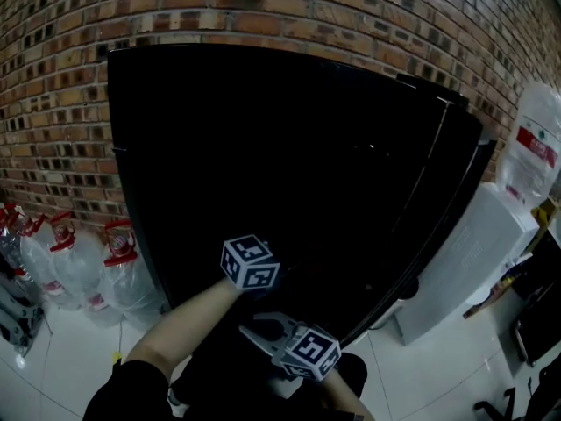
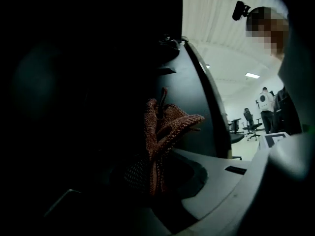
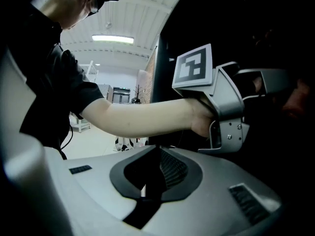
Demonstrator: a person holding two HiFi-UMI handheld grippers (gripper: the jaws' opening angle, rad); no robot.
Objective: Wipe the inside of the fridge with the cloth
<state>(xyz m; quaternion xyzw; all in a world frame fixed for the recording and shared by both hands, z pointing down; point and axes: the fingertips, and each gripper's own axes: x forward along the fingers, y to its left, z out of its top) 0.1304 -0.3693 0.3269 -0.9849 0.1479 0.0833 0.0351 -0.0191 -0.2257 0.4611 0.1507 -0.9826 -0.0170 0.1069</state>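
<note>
A tall black fridge (image 1: 263,147) stands against the brick wall, and its inside is too dark to make out. My left gripper (image 2: 158,154) reaches into that darkness, shut on a reddish-brown knitted cloth (image 2: 165,127) that sticks up bunched from between the jaws. In the head view only the left gripper's marker cube (image 1: 250,264) and the bare forearm behind it show. My right gripper (image 3: 157,149) hangs lower and nearer to me (image 1: 261,327), just below the left wrist. Its jaws meet at the tips with nothing between them.
Several large water bottles (image 1: 79,270) with red caps stand on the white tiled floor left of the fridge. A white water dispenser (image 1: 473,253) with a bottle on top (image 1: 535,139) stands close on the right. Office chairs (image 2: 251,124) and a standing person show far behind.
</note>
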